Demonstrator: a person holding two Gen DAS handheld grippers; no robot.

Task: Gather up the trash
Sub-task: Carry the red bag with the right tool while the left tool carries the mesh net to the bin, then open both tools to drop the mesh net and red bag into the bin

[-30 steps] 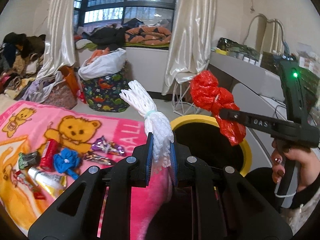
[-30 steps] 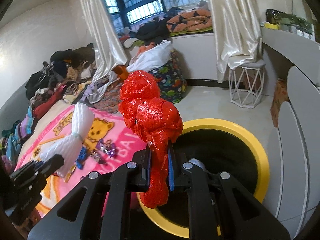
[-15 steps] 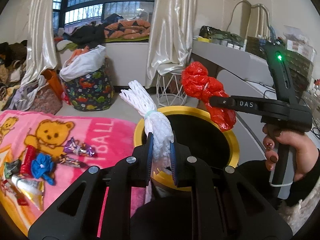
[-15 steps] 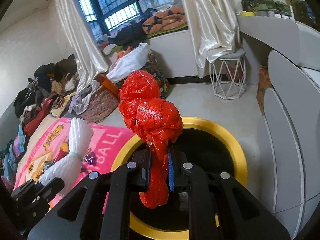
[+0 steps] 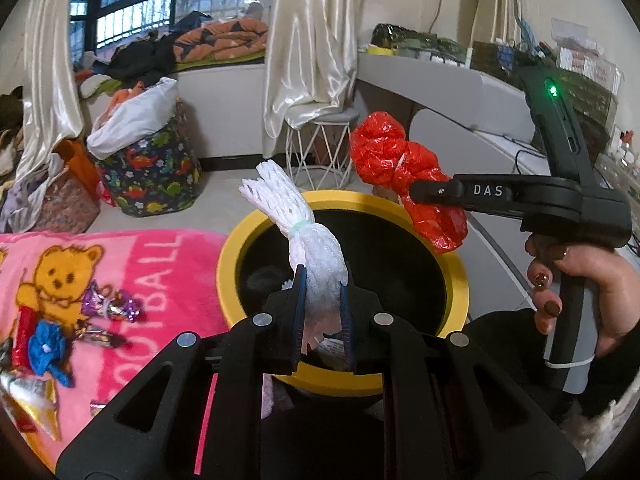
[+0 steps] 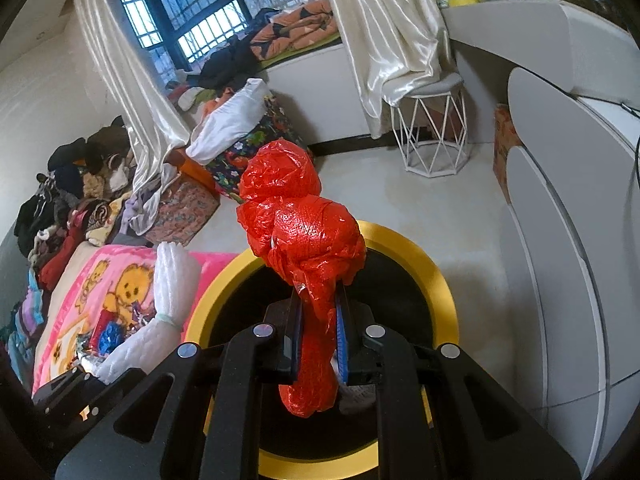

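Beside the pink blanket (image 5: pixel 132 264), a yellow-rimmed bin (image 5: pixel 456 276) on pale floor (image 6: pixel 460 208).

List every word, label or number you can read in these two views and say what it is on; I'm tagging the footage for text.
"DAS": white letters on the side of the right gripper, seen from the left wrist.
"FOOTBALL": white letters running up the pink blanket; its first letters are partly hidden behind the left gripper.
Candy wrappers on the blanket: print too small to read.
Packets on the shelf: too blurred to read.
Right wrist view: no readable text.
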